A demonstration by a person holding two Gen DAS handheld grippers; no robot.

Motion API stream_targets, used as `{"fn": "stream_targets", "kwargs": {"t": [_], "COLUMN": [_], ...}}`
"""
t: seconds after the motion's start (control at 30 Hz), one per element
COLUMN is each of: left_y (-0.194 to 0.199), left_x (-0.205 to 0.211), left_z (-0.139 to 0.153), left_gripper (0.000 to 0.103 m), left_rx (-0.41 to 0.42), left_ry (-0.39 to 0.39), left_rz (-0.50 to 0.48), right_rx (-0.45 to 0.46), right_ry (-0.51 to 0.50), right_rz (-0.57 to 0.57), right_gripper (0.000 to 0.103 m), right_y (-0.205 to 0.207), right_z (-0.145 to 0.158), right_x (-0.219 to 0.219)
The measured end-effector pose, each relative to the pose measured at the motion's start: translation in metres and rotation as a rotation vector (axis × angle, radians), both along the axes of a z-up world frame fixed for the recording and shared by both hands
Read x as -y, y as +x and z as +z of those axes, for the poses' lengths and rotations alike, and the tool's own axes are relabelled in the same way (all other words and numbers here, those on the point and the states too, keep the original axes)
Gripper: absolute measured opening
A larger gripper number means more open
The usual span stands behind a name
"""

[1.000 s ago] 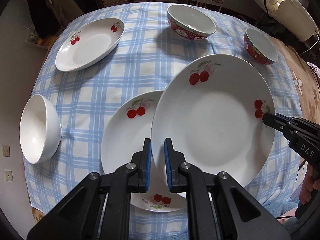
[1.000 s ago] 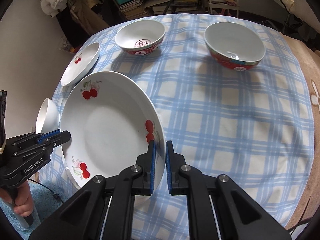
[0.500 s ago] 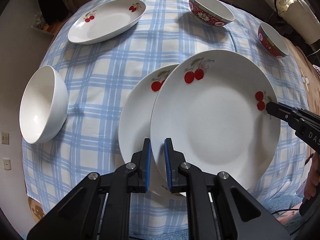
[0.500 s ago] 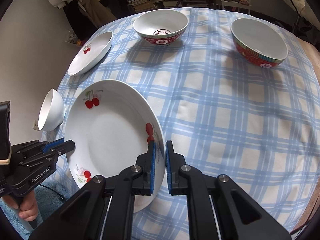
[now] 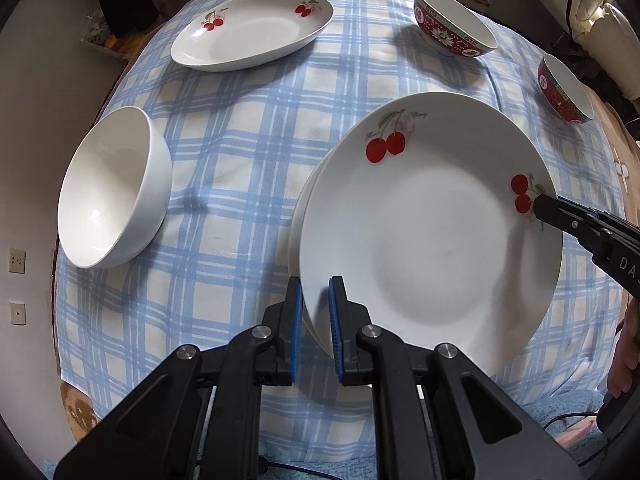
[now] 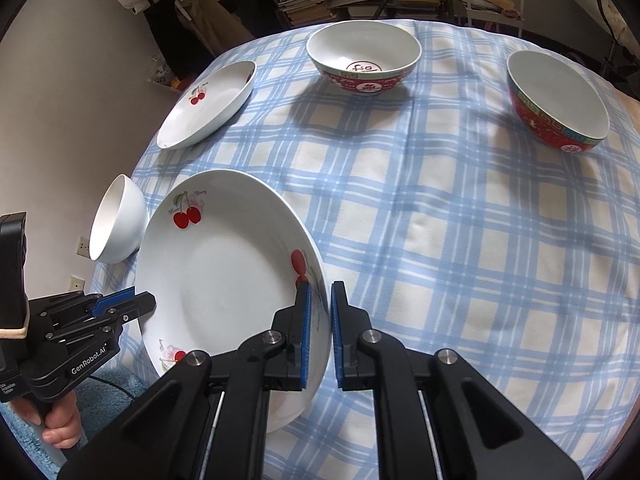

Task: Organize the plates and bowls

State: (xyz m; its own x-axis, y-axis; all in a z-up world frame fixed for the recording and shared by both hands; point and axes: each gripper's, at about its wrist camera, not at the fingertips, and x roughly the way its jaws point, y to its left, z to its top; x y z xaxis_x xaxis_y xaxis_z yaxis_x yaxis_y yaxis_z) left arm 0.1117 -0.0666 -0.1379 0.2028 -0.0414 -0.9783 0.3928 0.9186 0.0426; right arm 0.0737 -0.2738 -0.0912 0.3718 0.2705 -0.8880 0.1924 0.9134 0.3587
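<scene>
Pinching opposite rims, the left gripper (image 5: 314,322) and right gripper (image 6: 320,334) held the cherry plate (image 5: 432,236) over a second plate (image 5: 298,236) (mostly hidden), white bowl (image 5: 110,188) left.

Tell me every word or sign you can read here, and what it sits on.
"GenRobot.AI": side of the left tongs.
"DA", cut off at the picture's edge: body of the right tongs.
"Cherry": held cherry plate, beside the cherries; the other small word there is too blurred to read.
Chinese characters on the two red bowls: unreadable.
Small label on the left tongs' handle: too small.
</scene>
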Motion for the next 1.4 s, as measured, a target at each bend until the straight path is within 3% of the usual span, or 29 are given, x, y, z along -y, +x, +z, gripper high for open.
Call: {"fn": "stream_targets", "kwargs": {"t": [0.43,0.5,0.57,0.7,0.97,1.4], "left_y": [0.0,0.001,0.003,0.001,0.007,0.005], "left_x": [-0.004,-0.003,0.0,0.007,-0.001,-0.001], "left_z": [-0.016,-0.015,-0.012,-0.013,-0.006,-0.004], "left_gripper": [0.012,0.011,0.013,0.013,0.013,0.013], "left_rx": [0.003,0.007,-0.03,0.039,0.05,0.061], "left_ry": [0.018,-0.017,-0.104,-0.018,-0.038,-0.022], "left_rz": [0.03,0.022,0.004,0.0,0.03,0.034], "right_rx": [-0.009,-0.003,0.004,-0.005,0.035,0.022], "right_ry": [-0.04,-0.049,-0.053,-0.063,-0.056,-0.067], "right_rz": [0.027,0.034,0.037,0.036,0.011,-0.021], "right_gripper": [0.011,0.011,0.011,0.01,0.011,0.014], "right_y": [0.006,0.006,0.006,0.007,0.008,0.007], "right_z": [-0.01,-0.01,-0.009,-0.013,0.0,0.002], "right_x": [-0.012,-0.014,-0.014,-0.013,-0.005,-0.001]}}
